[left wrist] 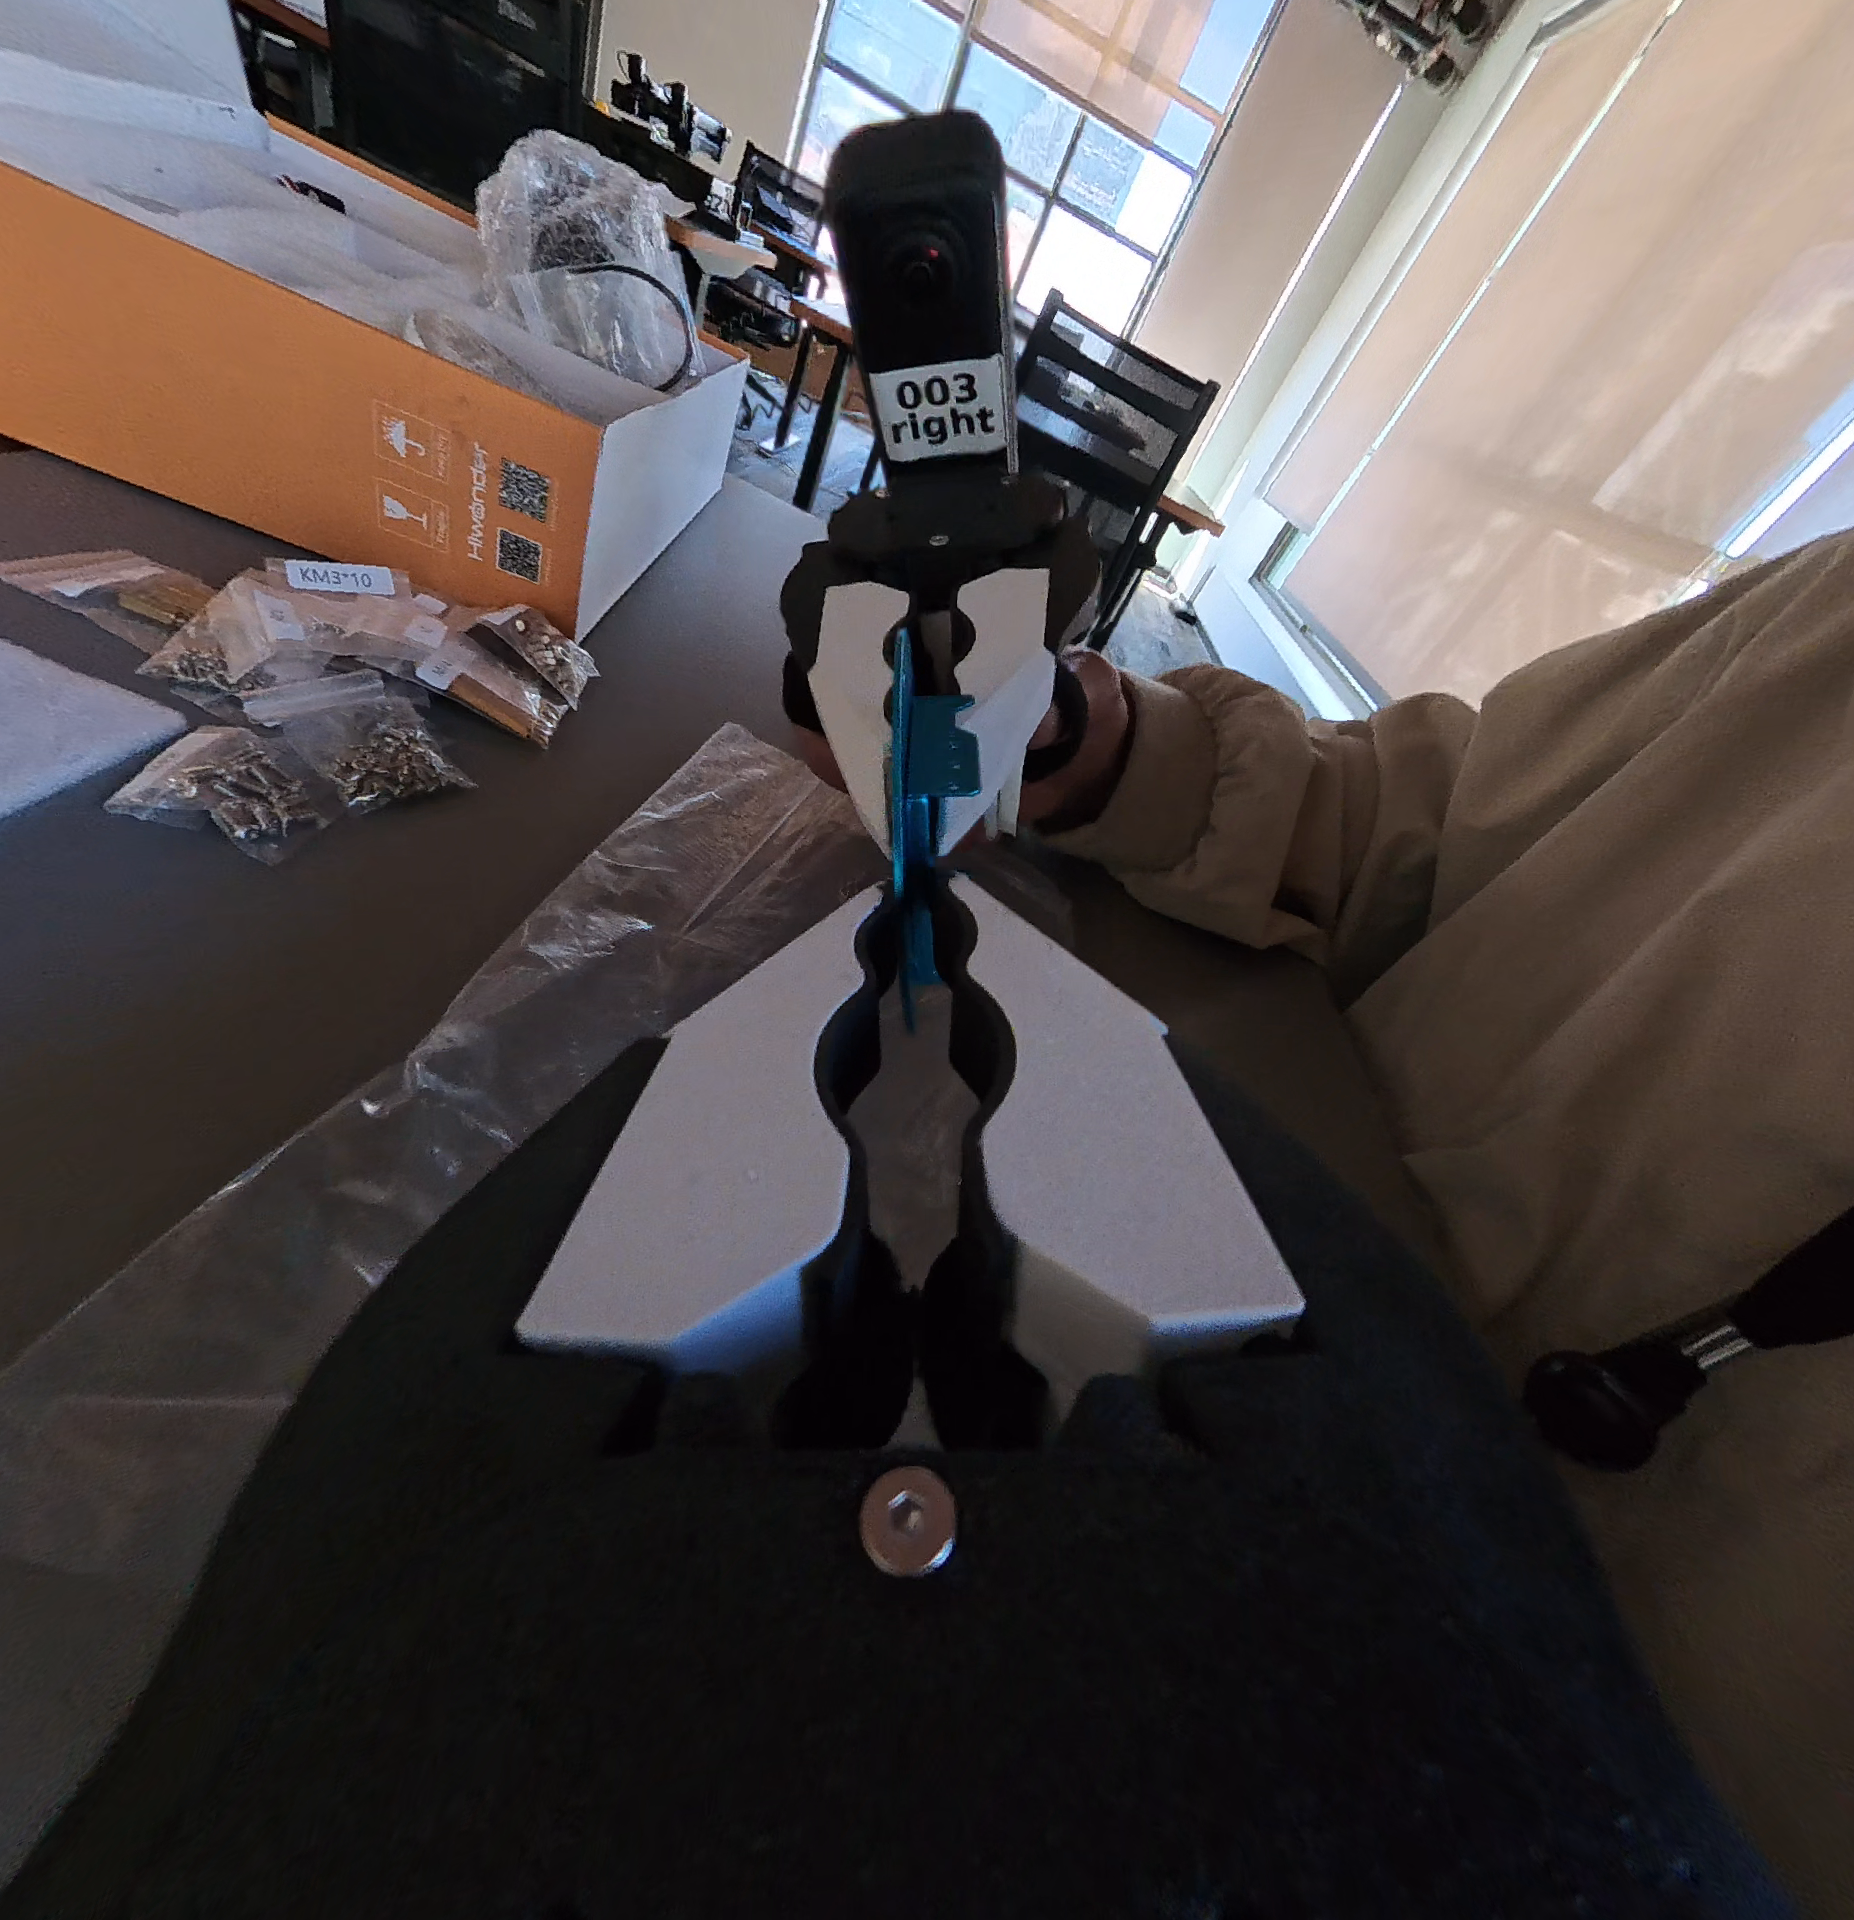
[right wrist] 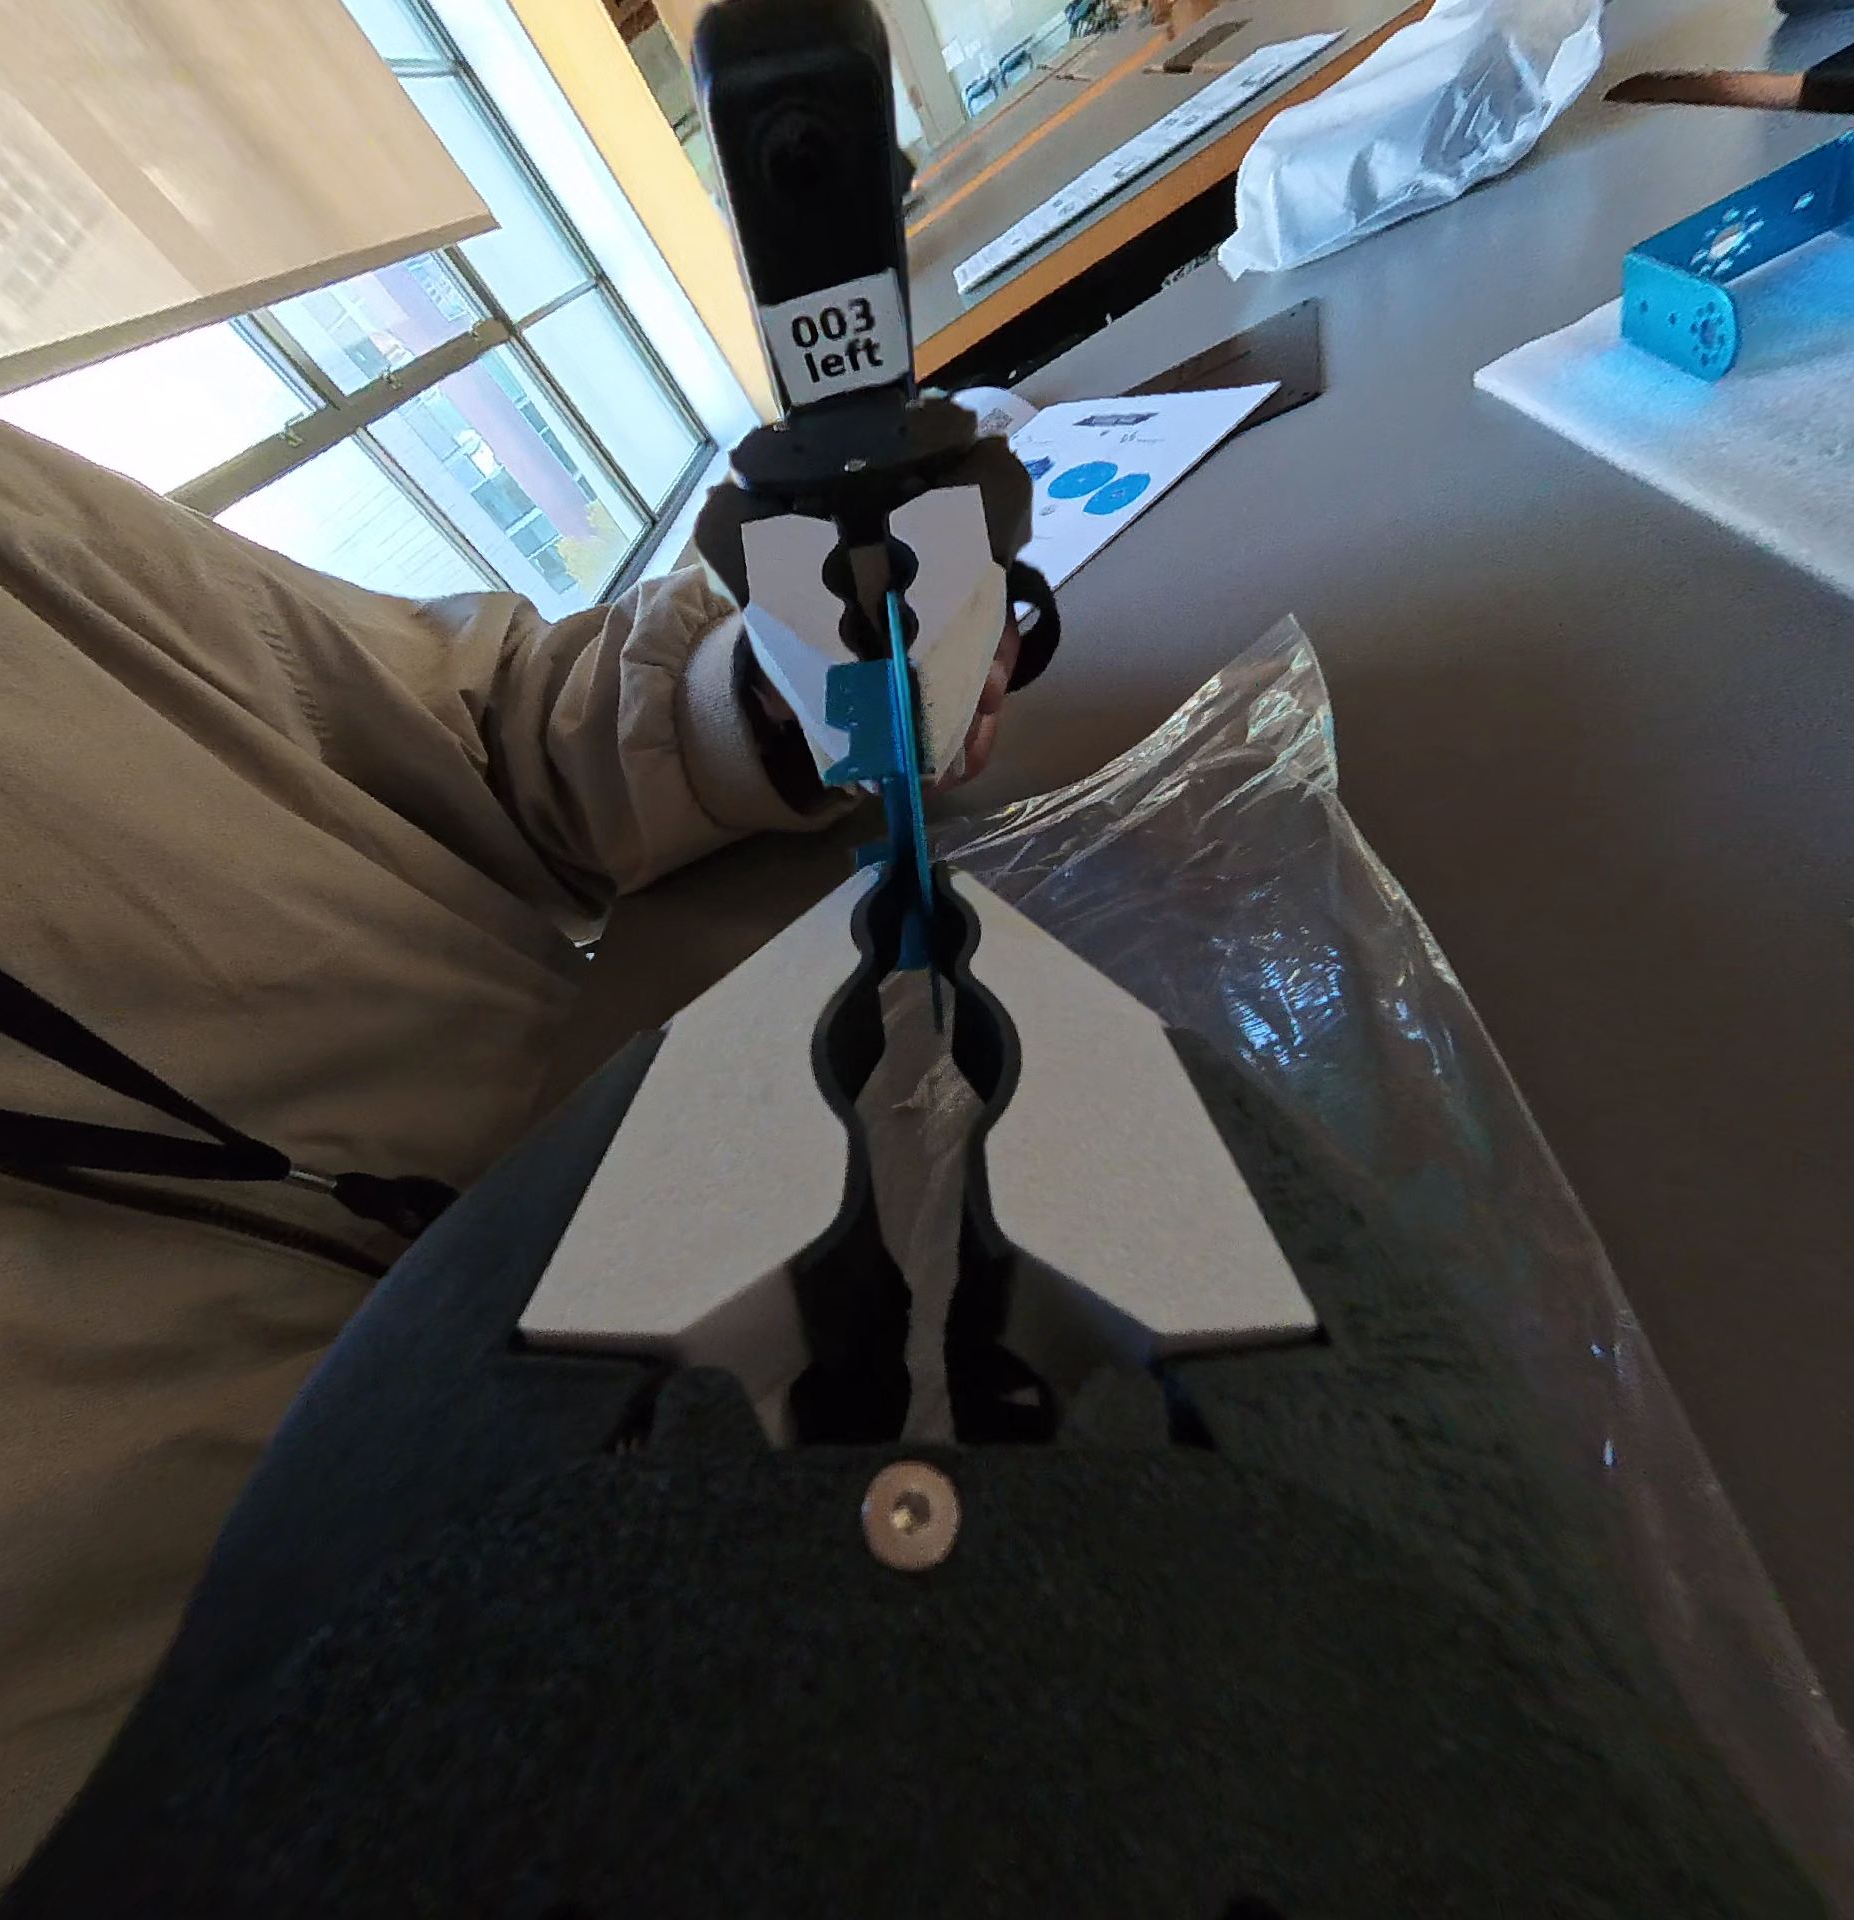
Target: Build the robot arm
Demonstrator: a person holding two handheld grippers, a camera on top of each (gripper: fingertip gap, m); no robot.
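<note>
My two grippers face each other tip to tip above a dark table. Between them is a thin blue metal bracket [left wrist: 944, 758], seen edge-on, with a small flange sticking out to one side. My left gripper [left wrist: 918, 904] is shut on the bracket's near end. The right gripper [left wrist: 928, 831], held by a hand in a beige sleeve, is shut on its far end. In the right wrist view my right gripper [right wrist: 907, 883] pinches the same blue bracket [right wrist: 861, 717], and the left gripper [right wrist: 887, 790] grips it from the other side.
A clear plastic bag [left wrist: 590, 935] lies on the table under the grippers. Bags of screws [left wrist: 279, 769] and an orange and white box [left wrist: 279, 416] are to the left. A second blue bracket [right wrist: 1733, 281] sits on a white foam sheet [right wrist: 1681, 436], with a printed sheet [right wrist: 1131, 457] nearby. Both grippers' tips are close together, under 4 cm apart.
</note>
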